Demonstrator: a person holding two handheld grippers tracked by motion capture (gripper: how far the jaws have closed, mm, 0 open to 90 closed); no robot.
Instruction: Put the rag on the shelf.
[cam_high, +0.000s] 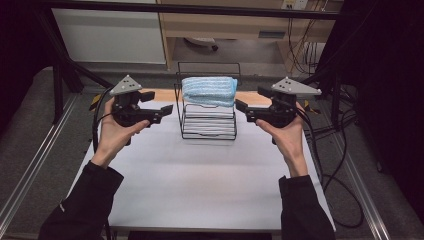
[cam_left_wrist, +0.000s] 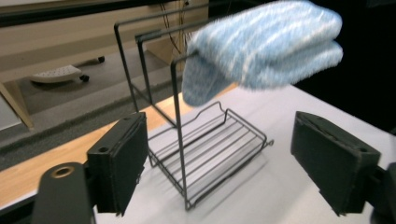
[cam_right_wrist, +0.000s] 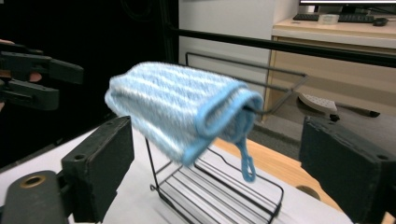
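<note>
A folded blue-and-white striped cloth (cam_high: 209, 91) hangs over the top bars of a black wire rack (cam_high: 209, 125) at the far middle of the white table (cam_high: 200, 180). My left gripper (cam_high: 159, 104) hovers just left of the rack, jaws apart and empty. To the right of the rack my right gripper (cam_high: 249, 100) also stands open with nothing in it. The left gripper view has the cloth (cam_left_wrist: 266, 44) and rack (cam_left_wrist: 205, 149) beyond its wide jaws. In the right gripper view a loop dangles from the cloth (cam_right_wrist: 177, 107) above the rack (cam_right_wrist: 219, 191), and the left gripper (cam_right_wrist: 42, 79) is far left.
A wooden strip (cam_high: 160, 94) runs along the table's far edge. Behind it stand a wooden desk (cam_high: 225, 25) and a dark frame bar (cam_high: 200, 9). Cables (cam_high: 330, 165) trail off the table's right side. A chair base (cam_left_wrist: 58, 73) rests on the floor.
</note>
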